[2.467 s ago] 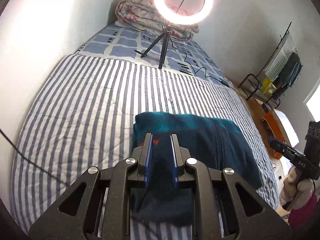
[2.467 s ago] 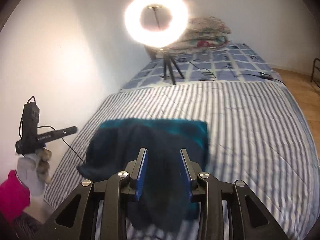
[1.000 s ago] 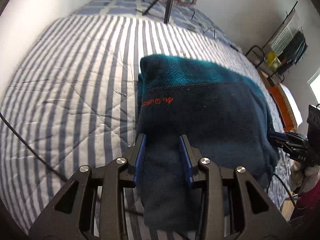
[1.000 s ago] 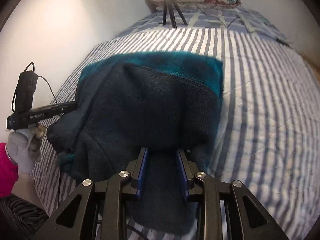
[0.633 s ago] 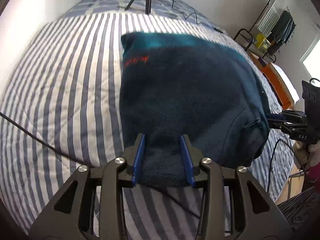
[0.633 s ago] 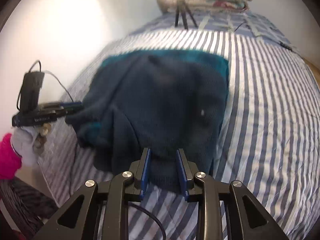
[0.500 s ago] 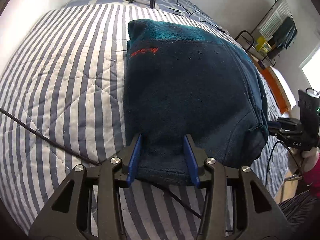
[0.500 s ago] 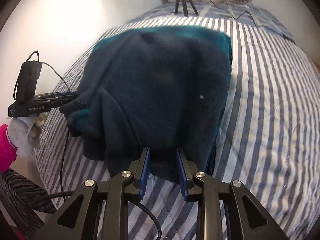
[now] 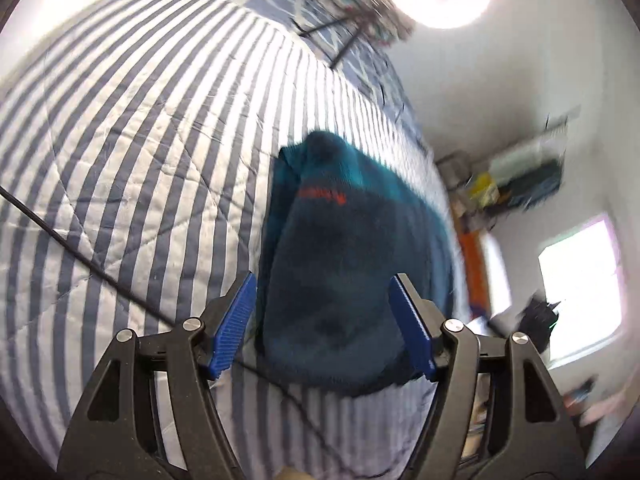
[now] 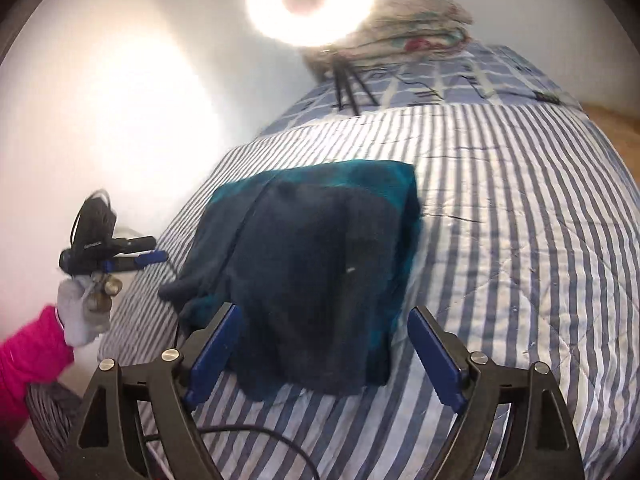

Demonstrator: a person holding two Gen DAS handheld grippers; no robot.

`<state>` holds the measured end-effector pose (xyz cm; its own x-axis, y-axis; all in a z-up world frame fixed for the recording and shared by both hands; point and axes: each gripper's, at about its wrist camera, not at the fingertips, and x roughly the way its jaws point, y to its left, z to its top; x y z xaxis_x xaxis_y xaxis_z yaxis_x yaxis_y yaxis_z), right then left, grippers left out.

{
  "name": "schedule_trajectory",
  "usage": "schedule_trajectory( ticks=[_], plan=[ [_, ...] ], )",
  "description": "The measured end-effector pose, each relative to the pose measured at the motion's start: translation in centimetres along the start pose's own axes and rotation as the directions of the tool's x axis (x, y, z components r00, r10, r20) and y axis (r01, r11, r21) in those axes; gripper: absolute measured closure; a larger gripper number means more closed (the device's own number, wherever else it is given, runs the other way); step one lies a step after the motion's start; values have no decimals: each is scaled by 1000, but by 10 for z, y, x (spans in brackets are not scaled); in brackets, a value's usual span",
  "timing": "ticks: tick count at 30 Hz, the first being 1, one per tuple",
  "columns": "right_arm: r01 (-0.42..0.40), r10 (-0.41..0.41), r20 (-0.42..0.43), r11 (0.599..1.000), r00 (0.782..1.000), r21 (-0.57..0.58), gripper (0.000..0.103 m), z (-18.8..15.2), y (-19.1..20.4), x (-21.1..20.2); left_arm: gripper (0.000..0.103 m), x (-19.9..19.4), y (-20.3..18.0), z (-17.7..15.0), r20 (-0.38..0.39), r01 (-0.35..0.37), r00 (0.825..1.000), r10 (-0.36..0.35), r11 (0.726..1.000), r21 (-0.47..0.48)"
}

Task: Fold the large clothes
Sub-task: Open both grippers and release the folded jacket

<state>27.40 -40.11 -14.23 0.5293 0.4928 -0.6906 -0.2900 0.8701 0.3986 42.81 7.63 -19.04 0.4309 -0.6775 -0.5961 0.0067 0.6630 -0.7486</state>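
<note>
**Both grippers letting go, fleece sitting folded on the bed**

My left gripper [image 9: 322, 322] has its jaws spread wide and still opening; the near hem of the fleece [image 9: 340, 280] sits in the gap, but the blue pads [image 9: 234, 322] aren't pressing on it. Same on my right gripper [image 10: 322, 354]: jaws wide and opening, nothing pinched, the fleece [image 10: 312, 280] lying just ahead of the fingertips.

The surface is a striped quilt [image 10: 520, 240] on a bed, with a blue patterned sheet [image 10: 460, 80] further up and a ring light [image 10: 310, 0] on a tripod near the folded bedding at the head. A black cable [image 9: 80, 256] runs across the quilt and under the fleece's near edge. The left view is pretty smeared, so I think that's a clothes rack [image 9: 532, 176] by the far wall.

The fleece is a folded block, dark navy on top with a teal band at the far end, its long axis running from me toward the head of the bed. Red lettering [image 9: 322, 196] sits near the teal end.
</note>
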Motion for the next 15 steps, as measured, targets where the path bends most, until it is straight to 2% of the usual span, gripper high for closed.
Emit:
schedule_trajectory(
  ticks=[2,8,15],
  plan=[
    [-2,2,0,1000,1000,28,12,1,-6,4,31,1,12,9,0,43,999,-43,997,-64],
    [-38,39,-12,994,999,107,9,0,-27,21,30,8,41,19,-6,83,996,-85,983,-165],
    [-81,77,26,980,997,180,9,11,-48,34,30,27,42,18,-62,101,992,-111,984,-150]
  ],
)
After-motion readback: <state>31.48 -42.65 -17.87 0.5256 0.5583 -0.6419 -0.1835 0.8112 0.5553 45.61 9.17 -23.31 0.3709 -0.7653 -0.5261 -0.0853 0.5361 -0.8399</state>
